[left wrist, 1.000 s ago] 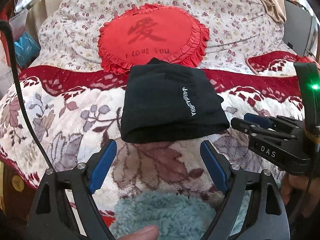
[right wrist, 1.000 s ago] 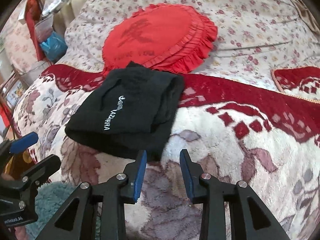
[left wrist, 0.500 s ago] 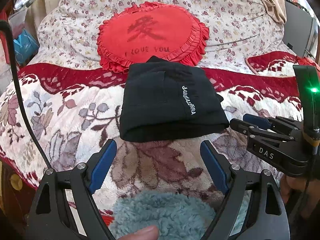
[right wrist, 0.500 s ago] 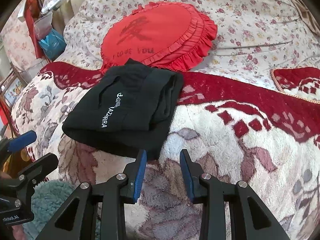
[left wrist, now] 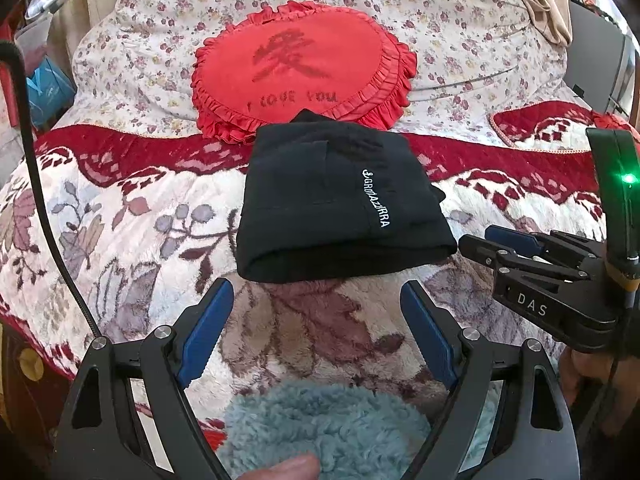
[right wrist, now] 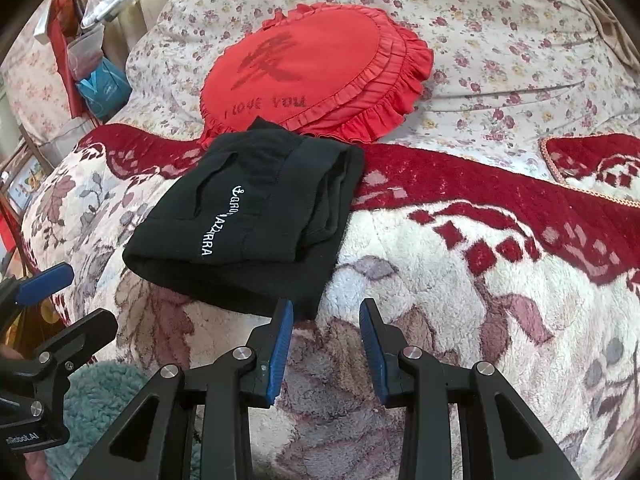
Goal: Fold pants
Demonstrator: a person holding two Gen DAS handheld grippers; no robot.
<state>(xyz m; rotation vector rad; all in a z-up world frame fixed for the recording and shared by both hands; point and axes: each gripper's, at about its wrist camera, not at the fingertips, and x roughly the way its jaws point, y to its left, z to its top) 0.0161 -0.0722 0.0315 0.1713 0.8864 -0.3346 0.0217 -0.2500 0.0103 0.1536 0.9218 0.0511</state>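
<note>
Black pants [left wrist: 336, 204] [right wrist: 248, 216] with white lettering lie folded into a compact rectangle on the bed's plush red-and-white blanket [left wrist: 120, 240]. My left gripper [left wrist: 316, 300] hovers just in front of the bundle's near edge, jaws wide apart and empty. In the right wrist view my right gripper [right wrist: 326, 308] sits at the bundle's near right corner, jaws partly apart with nothing between them. From the left wrist view the right gripper [left wrist: 480, 244] shows side-on at the pants' right edge.
A red frilled round cushion [left wrist: 304, 64] rests behind the pants on a floral quilt [left wrist: 460, 20]. A teal fleece sleeve [left wrist: 328, 428] and a thumb show below the left gripper. Bags and clutter [right wrist: 96, 72] stand off the bed's left side.
</note>
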